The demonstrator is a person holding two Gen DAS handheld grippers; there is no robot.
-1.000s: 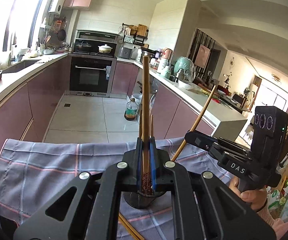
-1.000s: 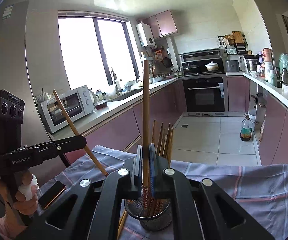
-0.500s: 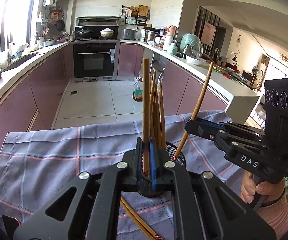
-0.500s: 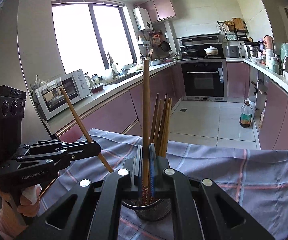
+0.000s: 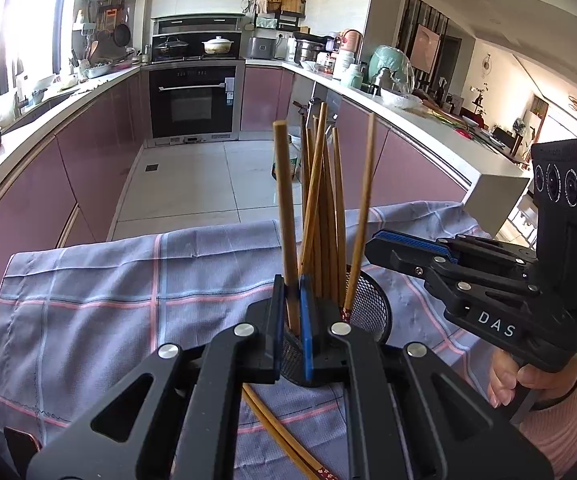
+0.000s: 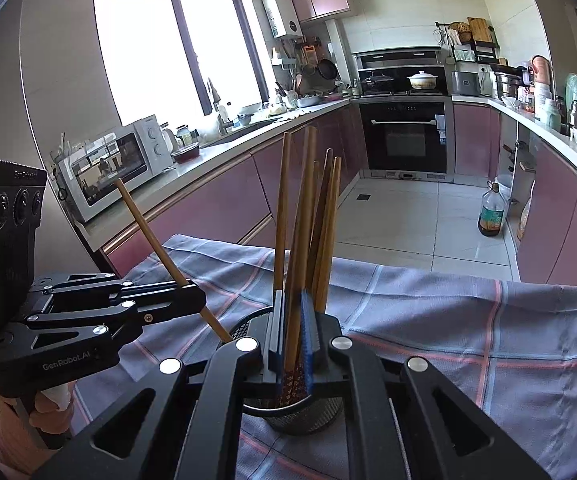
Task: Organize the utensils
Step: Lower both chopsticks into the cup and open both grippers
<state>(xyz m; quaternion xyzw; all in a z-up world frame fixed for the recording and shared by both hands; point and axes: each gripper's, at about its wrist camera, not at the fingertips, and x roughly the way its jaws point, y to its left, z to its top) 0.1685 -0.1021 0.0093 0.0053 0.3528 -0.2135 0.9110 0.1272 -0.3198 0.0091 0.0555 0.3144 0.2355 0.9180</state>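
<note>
A black mesh holder stands on a checked cloth with several wooden chopsticks upright in it. My left gripper is shut on one chopstick, whose lower end reaches the holder's rim. My right gripper hangs over the holder and its jaws are opening. A chopstick leans loosely between the pads, its patterned lower end down inside the holder.
Two loose chopsticks lie on the cloth in front of the holder. A person's hands hold both grippers. The cloth's far edge drops to a tiled kitchen floor, with counters on both sides.
Both grippers have sunk toward the holder, carrying their chopsticks down to it. The chopstick in the right gripper, upright before, now leans between the pads.
</note>
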